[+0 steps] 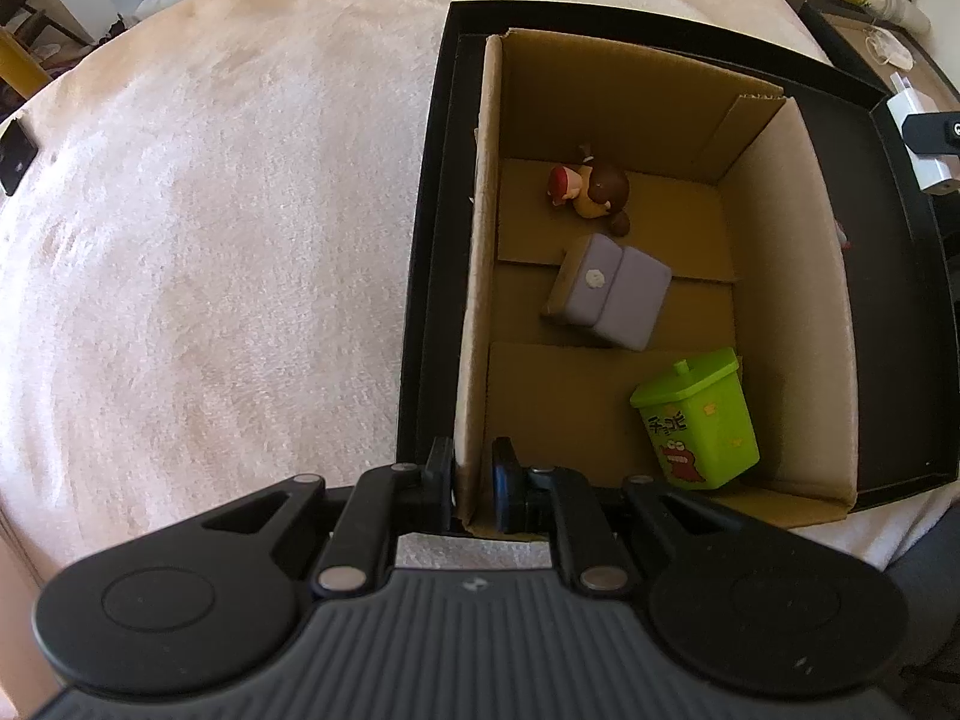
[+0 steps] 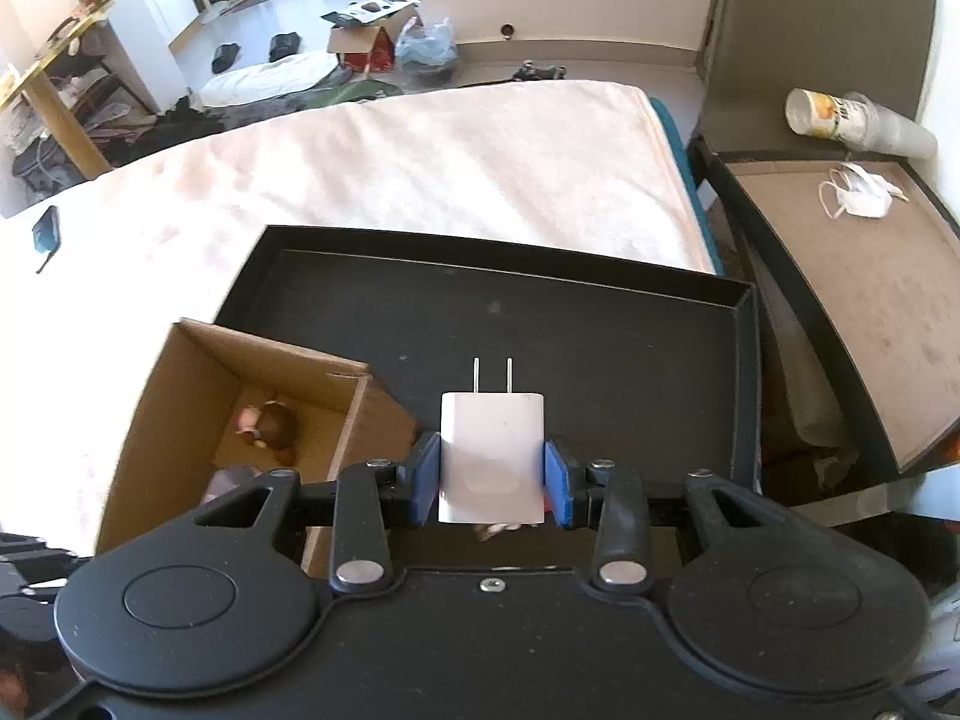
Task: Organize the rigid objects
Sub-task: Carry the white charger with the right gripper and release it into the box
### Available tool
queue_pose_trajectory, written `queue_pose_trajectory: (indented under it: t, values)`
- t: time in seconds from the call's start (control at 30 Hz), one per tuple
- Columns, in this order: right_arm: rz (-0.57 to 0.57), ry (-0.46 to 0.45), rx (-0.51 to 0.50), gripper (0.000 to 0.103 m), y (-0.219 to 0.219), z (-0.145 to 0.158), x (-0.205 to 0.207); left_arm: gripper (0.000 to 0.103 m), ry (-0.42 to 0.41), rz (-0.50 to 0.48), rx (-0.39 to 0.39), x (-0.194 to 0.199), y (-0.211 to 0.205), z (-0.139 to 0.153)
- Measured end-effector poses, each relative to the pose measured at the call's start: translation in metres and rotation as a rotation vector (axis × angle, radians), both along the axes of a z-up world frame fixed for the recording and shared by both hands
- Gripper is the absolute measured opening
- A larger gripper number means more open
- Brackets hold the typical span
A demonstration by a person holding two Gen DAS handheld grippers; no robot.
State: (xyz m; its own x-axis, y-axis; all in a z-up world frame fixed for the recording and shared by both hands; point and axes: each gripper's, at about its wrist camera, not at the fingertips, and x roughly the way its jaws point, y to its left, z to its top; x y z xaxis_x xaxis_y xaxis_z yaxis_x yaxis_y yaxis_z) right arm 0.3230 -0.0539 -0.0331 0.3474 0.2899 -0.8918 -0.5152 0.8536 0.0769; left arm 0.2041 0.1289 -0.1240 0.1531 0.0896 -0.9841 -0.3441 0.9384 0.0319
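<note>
An open cardboard box (image 1: pixel 792 276) stands in a black tray (image 1: pixel 432 228) on a white blanket. Inside lie a doll figure (image 1: pixel 591 187), a lilac toy bed (image 1: pixel 612 291) and a green toy bin (image 1: pixel 699 423). My left gripper (image 1: pixel 472 483) is shut on the box's left wall at its near corner. My right gripper (image 2: pixel 492 477) is shut on a white plug charger (image 2: pixel 492 462), prongs forward, above the tray floor (image 2: pixel 540 330) right of the box (image 2: pixel 150 408). The charger also shows in the left wrist view (image 1: pixel 924 138).
The blanket (image 1: pixel 210 240) spreads left of the tray. A small dark device (image 2: pixel 45 234) lies at its far left. A brown side table (image 2: pixel 870 300) with a face mask (image 2: pixel 864 198) and cups (image 2: pixel 852 120) stands to the right.
</note>
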Motion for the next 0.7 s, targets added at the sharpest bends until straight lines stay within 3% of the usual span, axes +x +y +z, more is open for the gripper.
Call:
queue_pose_trajectory:
  t: [0.37,0.7]
  values:
    - [0.071,-0.014,-0.01,0.036,0.039,0.017,-0.021,0.012,-0.031,0.023,-0.049,-0.005,0.01,0.002]
    - [0.131,0.002,-0.016,0.036,0.076,0.013,-0.034,0.012,-0.054,0.029,-0.083,-0.009,0.018,0.001]
